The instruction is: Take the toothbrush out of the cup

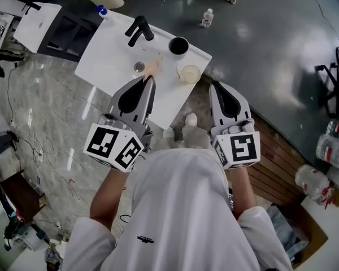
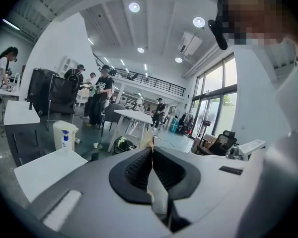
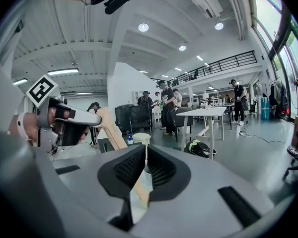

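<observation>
The left claw (image 1: pixel 150 79) is clenched on the toothbrush (image 1: pixel 153 66), well apart from the cup (image 1: pixel 178 46) at the desk's (image 1: pixel 110 55) far edge. The right claw (image 1: pixel 215 87) is closed on nothing. I judge the taking-out done.

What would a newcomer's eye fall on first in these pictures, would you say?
Most likely the left tool and right tool, each with a bold square-marker cube, held out from the person's white shirt in the head view. Next comes the pale wooden toothbrush pinched in the left tool, seen against the white table and already out of the black cup.
</observation>
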`<state>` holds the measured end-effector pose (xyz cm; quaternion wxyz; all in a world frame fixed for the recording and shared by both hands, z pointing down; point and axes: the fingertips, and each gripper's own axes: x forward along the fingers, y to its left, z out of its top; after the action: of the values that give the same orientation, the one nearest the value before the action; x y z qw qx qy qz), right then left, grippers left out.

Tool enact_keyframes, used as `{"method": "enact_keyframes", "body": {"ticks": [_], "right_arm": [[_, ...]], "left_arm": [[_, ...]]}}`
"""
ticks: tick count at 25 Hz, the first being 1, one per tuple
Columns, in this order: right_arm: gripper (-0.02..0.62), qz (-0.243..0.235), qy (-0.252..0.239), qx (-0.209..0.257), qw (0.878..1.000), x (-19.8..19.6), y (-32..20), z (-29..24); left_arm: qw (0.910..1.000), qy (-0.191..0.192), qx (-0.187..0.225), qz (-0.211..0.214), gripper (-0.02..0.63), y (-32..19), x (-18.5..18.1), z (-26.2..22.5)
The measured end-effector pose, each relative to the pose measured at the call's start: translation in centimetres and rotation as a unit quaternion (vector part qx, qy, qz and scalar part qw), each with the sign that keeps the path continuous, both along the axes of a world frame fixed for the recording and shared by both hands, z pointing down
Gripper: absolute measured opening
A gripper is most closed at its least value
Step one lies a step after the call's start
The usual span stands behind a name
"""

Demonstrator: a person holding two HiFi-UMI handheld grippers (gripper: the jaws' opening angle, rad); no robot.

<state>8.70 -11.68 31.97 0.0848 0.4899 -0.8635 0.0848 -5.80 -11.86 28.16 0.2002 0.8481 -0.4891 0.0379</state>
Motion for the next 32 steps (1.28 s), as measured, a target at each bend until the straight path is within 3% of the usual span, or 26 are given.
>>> {"method": "enact_keyframes", "body": {"ticks": [14,32], "right_arm": [[0.011,0.007,-0.003,-0.016,1.0,1.0,-2.9,1.1],[0.011,0.022,0.004,-0.048,0.999,1.0,-5.8,3.6]], "left_arm": [[0.9994,-0.006,-0.004,0.034,0.008,-5.4,2.4,1.5],[0.994,0.002,-0.048,0.098,0.008,-10.4,3.7,7.2]]}}
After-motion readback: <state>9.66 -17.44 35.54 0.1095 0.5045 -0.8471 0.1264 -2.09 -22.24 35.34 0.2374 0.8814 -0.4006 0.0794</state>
